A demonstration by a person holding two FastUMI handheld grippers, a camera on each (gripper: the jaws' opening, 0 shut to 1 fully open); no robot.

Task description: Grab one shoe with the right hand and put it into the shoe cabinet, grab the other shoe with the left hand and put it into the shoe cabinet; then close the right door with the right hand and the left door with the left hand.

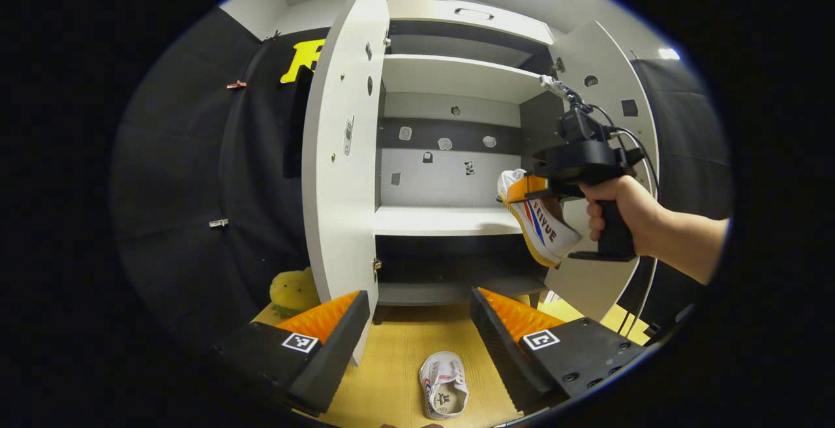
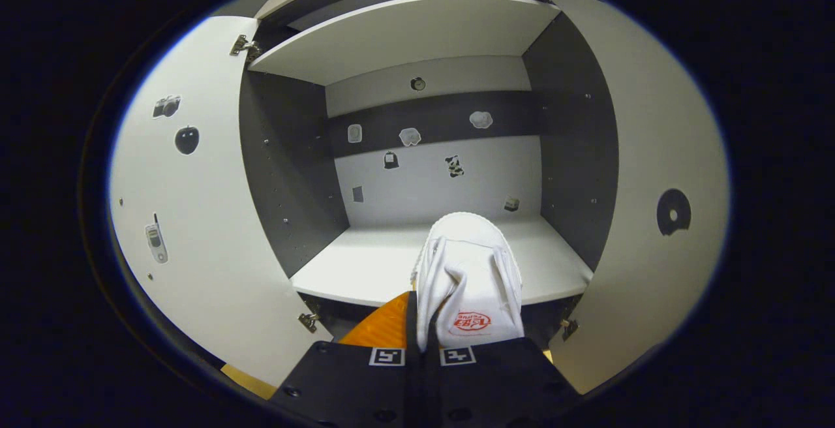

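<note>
Left gripper view, right gripper (image 1: 522, 188) clamping shoe (image 1: 540, 224) printed "FEIYUE", cabinet (image 1: 450, 220) open.

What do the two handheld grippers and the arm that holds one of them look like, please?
The left gripper has two wedge-shaped fingers with ribbed inner faces on blocky black bodies, each carrying a square black-and-white marker. The right gripper is a black unit with a pistol-style handle, a small module on top and thin cables trailing off. The hand and forearm holding it are bare, with no sleeve visible.
</note>
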